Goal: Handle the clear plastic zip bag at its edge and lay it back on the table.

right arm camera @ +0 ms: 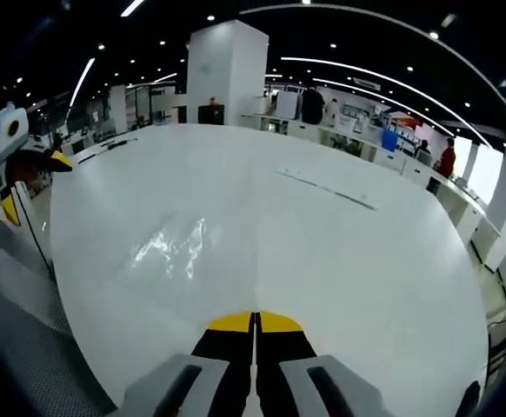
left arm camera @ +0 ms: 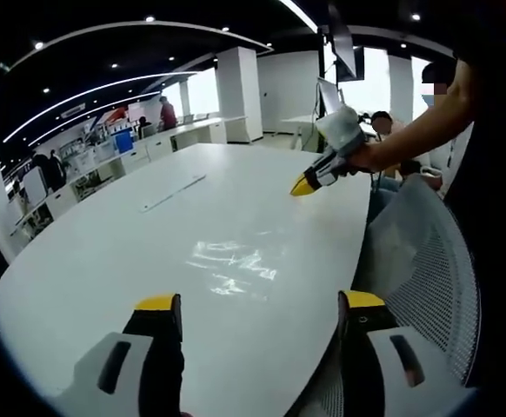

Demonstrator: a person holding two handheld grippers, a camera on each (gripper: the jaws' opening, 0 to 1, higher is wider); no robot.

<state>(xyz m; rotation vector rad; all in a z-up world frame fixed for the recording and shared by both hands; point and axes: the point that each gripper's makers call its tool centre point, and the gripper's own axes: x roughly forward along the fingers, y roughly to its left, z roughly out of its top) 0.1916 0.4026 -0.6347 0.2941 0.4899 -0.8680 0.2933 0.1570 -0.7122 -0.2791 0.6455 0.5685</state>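
The bag [left arm camera: 231,268] lies flat on the white table [left arm camera: 105,252], clear plastic w/ glare on it, so its edges are hard to trace. In the left gripper view the left gripper [left arm camera: 257,304] sits low over the table's near edge, jaws wide apart, nothing between them; the bag is just ahead of the tips, roughly centred on the gap, not touching. Past the bag, farther across the table, the right gripper [left arm camera: 302,185] shows w/ its yellow tips together, held by a person's hand [left arm camera: 364,156]; it's above the tabletop, well apart from the bag. A mesh chair back [left arm camera: 427,269] stands at the table's edge beside the left gripper. In the right gripper view the right gripper [right arm camera: 255,323] has jaws closed tip to tip, gripping nothing; the bag [right arm camera: 173,248] lies ahead and off to one side on the table [right arm camera: 366,261], near but clear of the tips. A thin strip [right arm camera: 327,188] lies farther out on the table.
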